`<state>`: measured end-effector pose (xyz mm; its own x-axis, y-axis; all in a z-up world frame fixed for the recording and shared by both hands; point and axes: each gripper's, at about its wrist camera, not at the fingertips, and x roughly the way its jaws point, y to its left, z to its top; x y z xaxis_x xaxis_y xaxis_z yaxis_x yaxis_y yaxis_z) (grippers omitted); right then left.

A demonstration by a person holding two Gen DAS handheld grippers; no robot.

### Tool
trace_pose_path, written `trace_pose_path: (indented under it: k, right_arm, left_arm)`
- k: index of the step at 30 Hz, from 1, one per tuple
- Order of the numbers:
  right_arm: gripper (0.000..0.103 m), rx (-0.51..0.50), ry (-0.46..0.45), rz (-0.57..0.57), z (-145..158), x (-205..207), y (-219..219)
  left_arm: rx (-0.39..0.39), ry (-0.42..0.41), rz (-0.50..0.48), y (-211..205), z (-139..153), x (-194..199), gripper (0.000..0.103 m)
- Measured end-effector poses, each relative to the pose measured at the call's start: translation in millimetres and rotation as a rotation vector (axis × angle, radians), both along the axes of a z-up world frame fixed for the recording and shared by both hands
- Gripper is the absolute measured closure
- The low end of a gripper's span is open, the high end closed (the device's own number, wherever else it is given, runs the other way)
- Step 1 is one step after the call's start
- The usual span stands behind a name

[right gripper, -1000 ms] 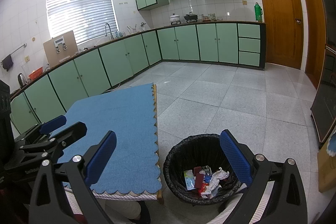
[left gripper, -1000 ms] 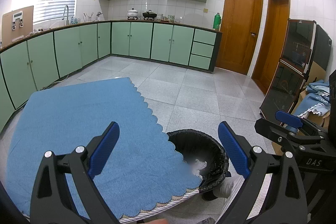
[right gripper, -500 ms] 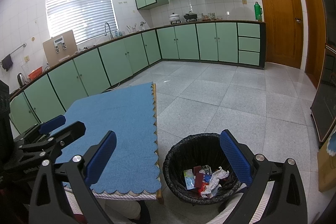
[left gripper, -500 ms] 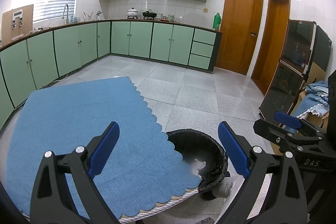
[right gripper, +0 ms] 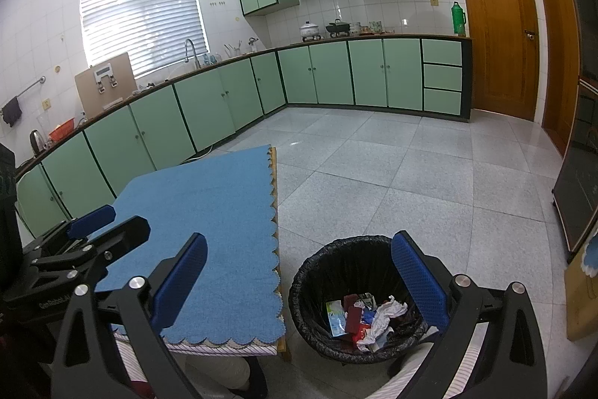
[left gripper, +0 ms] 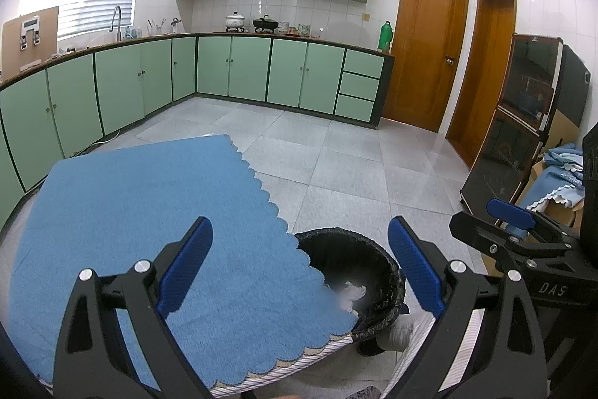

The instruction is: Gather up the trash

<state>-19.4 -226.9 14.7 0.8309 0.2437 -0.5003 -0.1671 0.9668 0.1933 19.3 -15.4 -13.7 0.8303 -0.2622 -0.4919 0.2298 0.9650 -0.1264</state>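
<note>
A black-lined trash bin [right gripper: 317, 272] stands on the floor beside the table's right edge; it also shows in the left wrist view [left gripper: 388, 264]. Inside lie crumpled white paper [right gripper: 381, 320], a red packet [right gripper: 352, 318] and a light wrapper [right gripper: 334, 322]. The table carries a bare blue cloth [left gripper: 130, 212], seen in the right wrist view too [right gripper: 209, 208]. My left gripper [left gripper: 299, 264] is open and empty above the table's near right corner. My right gripper [right gripper: 299, 275] is open and empty above the bin's near side.
Green cabinets [left gripper: 231, 70] line the far wall and the left wall. Two wooden doors [left gripper: 426, 51] are at the right. A dark glass-fronted cabinet [left gripper: 523, 122] and a box with blue cloths [left gripper: 560, 182] stand at the right. Grey floor tiles [right gripper: 411, 167] lie beyond the bin.
</note>
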Motion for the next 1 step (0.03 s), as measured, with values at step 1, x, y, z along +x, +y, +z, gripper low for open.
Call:
trace_pose_path:
  k: [1]
  right_arm:
    - [0.006, 0.000, 0.000, 0.000, 0.2, -0.2, 0.5]
  left_arm:
    - [0.001, 0.000, 0.000, -0.5, 0.0, 0.2, 0.011]
